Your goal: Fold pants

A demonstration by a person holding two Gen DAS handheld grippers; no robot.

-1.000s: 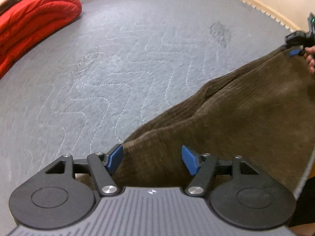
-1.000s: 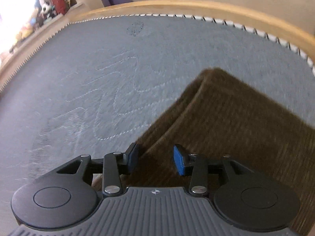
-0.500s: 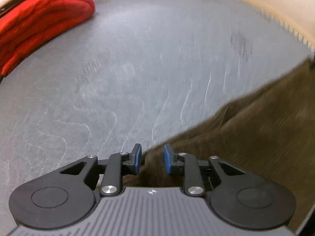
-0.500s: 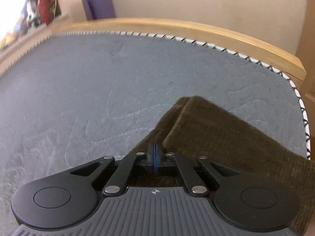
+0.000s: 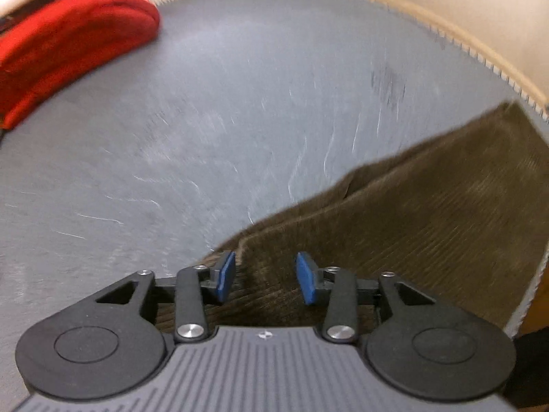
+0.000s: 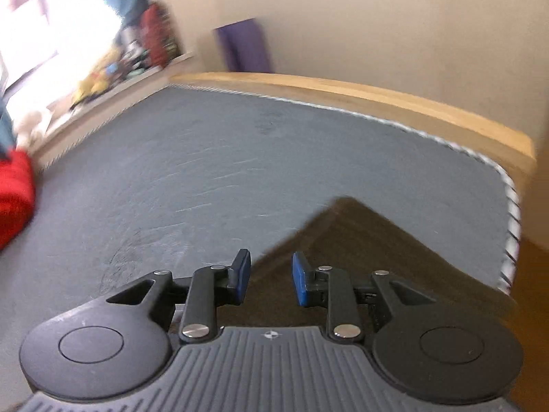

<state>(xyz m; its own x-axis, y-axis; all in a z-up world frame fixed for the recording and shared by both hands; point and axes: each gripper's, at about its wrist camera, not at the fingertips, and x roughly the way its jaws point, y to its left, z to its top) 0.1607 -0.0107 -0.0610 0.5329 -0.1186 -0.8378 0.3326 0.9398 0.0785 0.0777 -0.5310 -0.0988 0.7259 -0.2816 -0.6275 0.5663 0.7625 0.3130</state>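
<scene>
Both grippers are off the cloth right now. My left gripper has its jaws spread, just been opening, with the near edge of the pants under the gap but not pinched. My right gripper is also spread, just been opening, nothing clamped (brown corner sits below and ahead of it).

The pants lie as a flat folded slab at the right side of the grey mattress, their far corner close to the stitched edge and the wooden frame.

My read: one fold is laid and released, so this is a regrip step. Next move needs both jaws to come down on a fresh edge and pinch all the layers.

Plenty of open mattress to the left for the next fold; the red bedding is well clear.
</scene>
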